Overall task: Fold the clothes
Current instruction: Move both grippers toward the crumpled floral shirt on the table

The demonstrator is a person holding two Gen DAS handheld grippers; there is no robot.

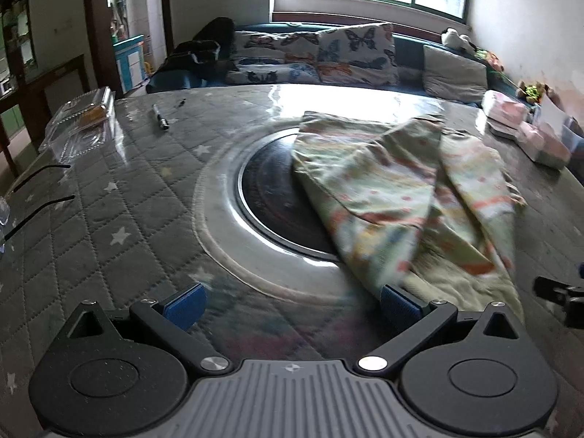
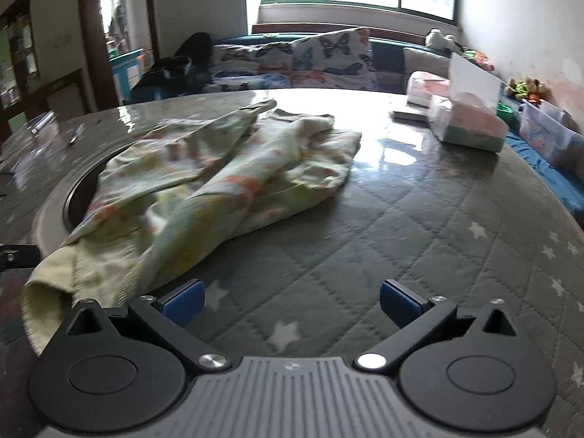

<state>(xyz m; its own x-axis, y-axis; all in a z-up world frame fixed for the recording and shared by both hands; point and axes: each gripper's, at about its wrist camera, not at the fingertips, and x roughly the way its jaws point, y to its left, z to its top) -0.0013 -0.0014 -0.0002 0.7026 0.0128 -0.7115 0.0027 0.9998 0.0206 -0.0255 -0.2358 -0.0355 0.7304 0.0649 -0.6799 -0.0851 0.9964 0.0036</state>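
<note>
Hovering low, level: both hand-held grippers spread wide beside garment.

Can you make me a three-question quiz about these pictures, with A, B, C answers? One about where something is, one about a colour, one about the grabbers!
1. Where does the patterned garment lie?
A. Partly over the dark round inset in the table
B. On the sofa
C. On the floor

2. What colour are the gripper pads?
A. Red
B. Blue
C. Yellow

3. How are the left gripper and right gripper?
A. Both shut on cloth
B. One open, one shut
C. Both open and empty

Answers: 1 A, the cloth covers the inset's right side. 2 B, blue pads show at every fingertip. 3 C, the jaws stand wide apart in both views with nothing between.
</note>
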